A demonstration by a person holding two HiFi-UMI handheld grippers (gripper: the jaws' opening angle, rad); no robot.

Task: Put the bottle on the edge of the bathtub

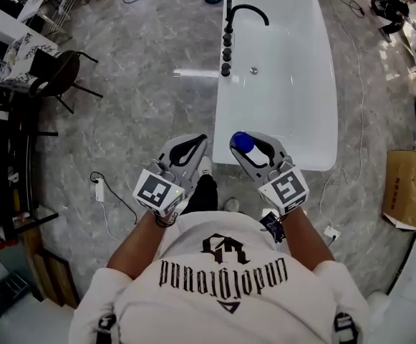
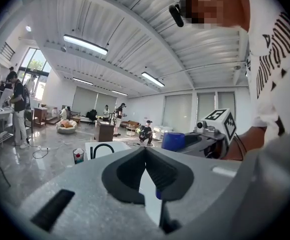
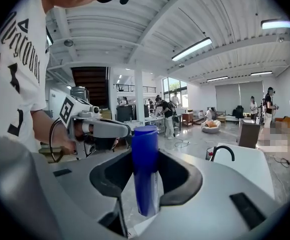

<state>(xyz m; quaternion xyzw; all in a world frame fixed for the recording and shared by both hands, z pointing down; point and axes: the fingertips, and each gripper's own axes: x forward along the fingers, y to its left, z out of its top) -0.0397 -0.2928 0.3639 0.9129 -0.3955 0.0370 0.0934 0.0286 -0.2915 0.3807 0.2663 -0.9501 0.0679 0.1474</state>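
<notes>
Blue plastic fills my right gripper [image 1: 249, 143]: its jaws are clamped on the bottle [image 3: 145, 174], one pad on each side, and the bottle stands upright between them with its top well above the jaws. From the head view, the bottle shows over the near left corner of the white bathtub [image 1: 225, 127], held in the air and not resting on the rim. My left gripper [image 2: 145, 154] hangs just beside the right one, over the grey stone floor [image 1: 143, 99], with its jaws closed tip to tip and nothing in them. A black tap [image 1: 247, 11] curves over the tub's far end.
</notes>
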